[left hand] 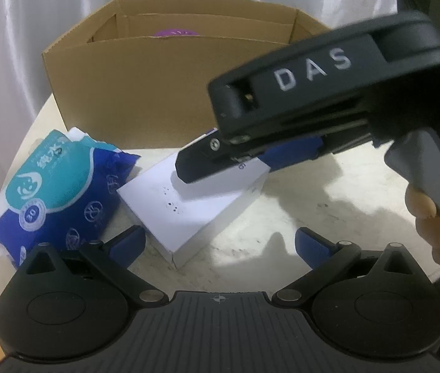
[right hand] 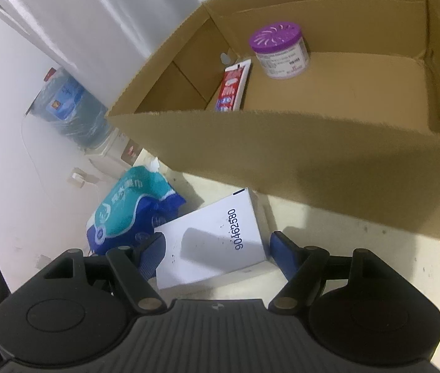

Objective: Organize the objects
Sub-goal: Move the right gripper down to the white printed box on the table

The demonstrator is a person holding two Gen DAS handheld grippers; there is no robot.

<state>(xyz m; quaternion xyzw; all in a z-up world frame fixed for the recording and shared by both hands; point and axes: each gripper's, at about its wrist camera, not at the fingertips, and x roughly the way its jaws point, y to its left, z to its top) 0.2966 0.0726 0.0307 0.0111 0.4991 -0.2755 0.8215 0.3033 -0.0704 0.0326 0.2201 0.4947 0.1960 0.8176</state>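
Observation:
A white box [left hand: 188,208] with a printed number lies on the table in front of an open cardboard box [left hand: 145,93]. It also shows in the right wrist view [right hand: 213,242]. My right gripper [right hand: 216,248] is open, its blue fingers straddling the white box from above, one on each side. In the left wrist view the right gripper [left hand: 251,155] hangs over the box's far end. My left gripper [left hand: 220,245] is open and empty, just short of the white box. A blue and teal wipes pack [left hand: 55,192] lies left of the white box.
Inside the cardboard box [right hand: 313,161] stand a purple-lidded jar [right hand: 280,51] and a red toothpaste carton [right hand: 232,88]. A water dispenser bottle [right hand: 67,105] stands beyond the table's left edge. White curtain hangs behind.

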